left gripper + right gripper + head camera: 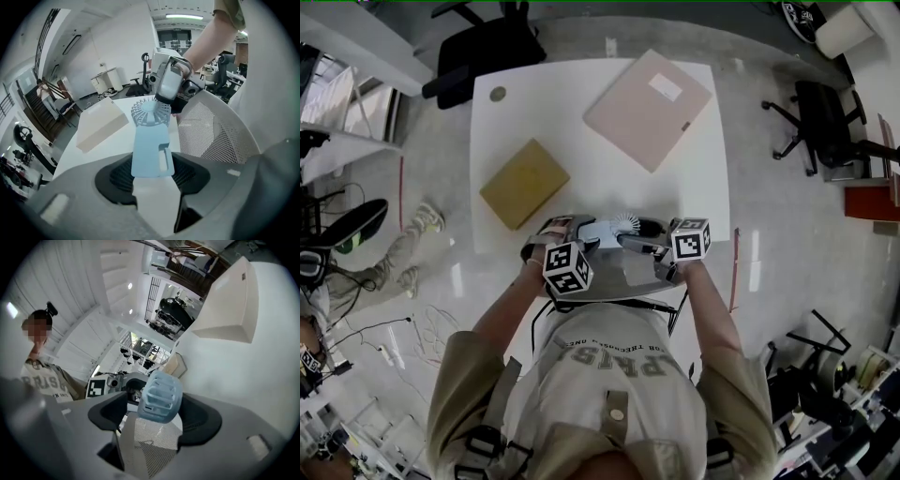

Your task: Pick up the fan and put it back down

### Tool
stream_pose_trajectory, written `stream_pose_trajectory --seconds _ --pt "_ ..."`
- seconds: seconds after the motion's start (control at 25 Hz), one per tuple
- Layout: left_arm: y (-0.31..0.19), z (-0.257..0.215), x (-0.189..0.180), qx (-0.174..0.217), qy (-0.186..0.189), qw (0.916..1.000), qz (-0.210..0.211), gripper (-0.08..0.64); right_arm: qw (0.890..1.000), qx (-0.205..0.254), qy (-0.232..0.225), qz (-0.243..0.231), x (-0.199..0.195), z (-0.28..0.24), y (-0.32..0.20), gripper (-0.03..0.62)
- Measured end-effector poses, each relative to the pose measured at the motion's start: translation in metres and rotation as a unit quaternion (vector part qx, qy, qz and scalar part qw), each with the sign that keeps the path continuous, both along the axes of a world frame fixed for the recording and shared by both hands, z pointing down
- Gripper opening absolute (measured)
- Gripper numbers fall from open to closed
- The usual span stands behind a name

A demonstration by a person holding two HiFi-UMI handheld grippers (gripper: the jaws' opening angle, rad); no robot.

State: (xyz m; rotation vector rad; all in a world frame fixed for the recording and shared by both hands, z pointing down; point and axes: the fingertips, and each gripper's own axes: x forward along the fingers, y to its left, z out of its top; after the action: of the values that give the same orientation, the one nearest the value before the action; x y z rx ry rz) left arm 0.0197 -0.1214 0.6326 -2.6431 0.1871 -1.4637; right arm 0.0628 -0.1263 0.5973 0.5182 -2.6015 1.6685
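A light blue hand-held fan (612,228) hangs just above the front edge of the white table (698,192), between my two grippers. My left gripper (584,232) comes from the left and is shut on the fan's flat handle (151,150); the pads of that gripper (152,174) press both its sides. My right gripper (636,240) comes from the right, seen head-on beyond the fan (171,86). The round grille head (160,397) lies between the jaws of my right gripper (154,416), which is open, with a gap beside the head.
A tan box (525,183) and a large flat pink box (649,108) lie on the table. A grey mesh chair back (213,133) stands between me and the table edge. Black office chairs (483,47) stand on the floor around.
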Motion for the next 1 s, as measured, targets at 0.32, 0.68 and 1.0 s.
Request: stream_pose_trajectory --seconds 0.32,0.68,1.0 --pt "-0.001 0.004 0.003 -0.014 0.006 0.9999 -0.002 0.218 0.980 0.105 0.153 -0.071 0.000 0.014 0.001 0.360" --pt "-0.002 0.009 0.005 -0.032 0.009 0.9994 -0.010 0.218 0.928 0.172 0.296 -0.145 0.002 0.039 0.002 0.364" --pt "-0.005 0.014 0.006 -0.044 0.011 0.9989 -0.016 0.218 0.913 0.184 0.331 -0.152 0.005 0.051 -0.003 0.362"
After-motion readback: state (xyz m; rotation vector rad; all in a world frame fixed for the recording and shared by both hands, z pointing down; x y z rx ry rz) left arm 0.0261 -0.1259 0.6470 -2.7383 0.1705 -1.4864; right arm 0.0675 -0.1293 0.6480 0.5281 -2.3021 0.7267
